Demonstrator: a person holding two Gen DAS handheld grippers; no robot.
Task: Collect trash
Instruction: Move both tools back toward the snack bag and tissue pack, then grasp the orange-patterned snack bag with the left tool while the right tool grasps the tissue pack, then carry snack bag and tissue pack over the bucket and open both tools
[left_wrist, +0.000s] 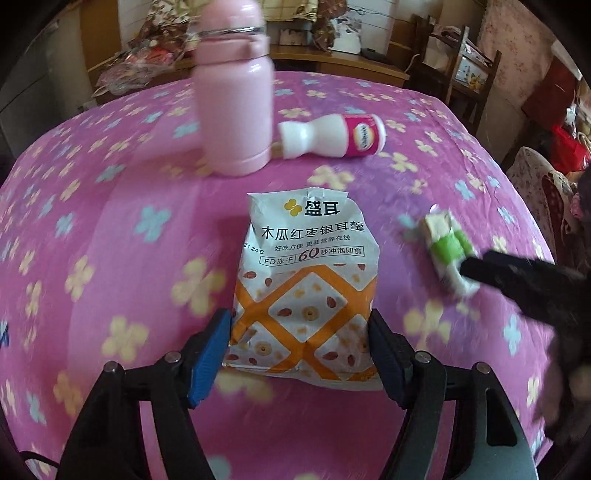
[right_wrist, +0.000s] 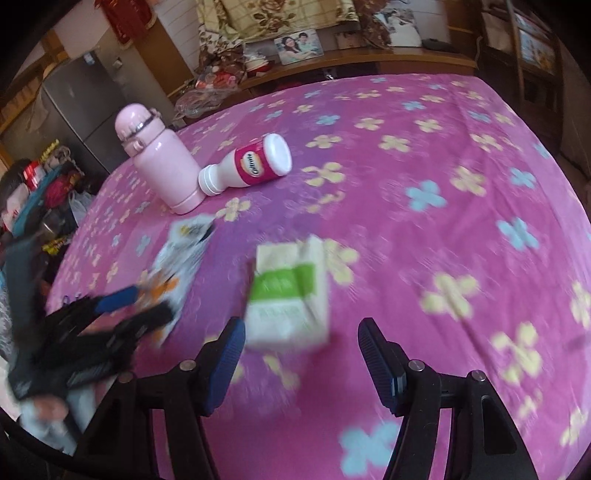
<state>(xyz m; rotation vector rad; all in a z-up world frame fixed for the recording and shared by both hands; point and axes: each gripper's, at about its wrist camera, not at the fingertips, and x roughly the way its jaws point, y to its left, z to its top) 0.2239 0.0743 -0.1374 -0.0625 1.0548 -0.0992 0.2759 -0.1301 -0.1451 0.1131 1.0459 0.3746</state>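
Observation:
A white and orange snack bag (left_wrist: 303, 258) lies flat on the pink flowered cloth (left_wrist: 110, 229). Its lower end sits between the blue pads of my left gripper (left_wrist: 299, 343), which flank its edges without squeezing it; the jaws stand open. A green and white tissue pack (right_wrist: 291, 295) lies to the right of the bag. My right gripper (right_wrist: 301, 343) is open, with the pack's near end between its fingertips and closer to the left finger. The left wrist view shows the tissue pack (left_wrist: 447, 247) with the right gripper's black finger over its near end.
A pink flask (left_wrist: 232, 107) stands upright beyond the bag, with a white and red drink bottle (left_wrist: 332, 136) lying on its side next to it. A wooden shelf with photos (right_wrist: 299, 46) runs behind the table. A chair (left_wrist: 458, 62) is at the far right and a grey fridge (right_wrist: 81, 99) at the left.

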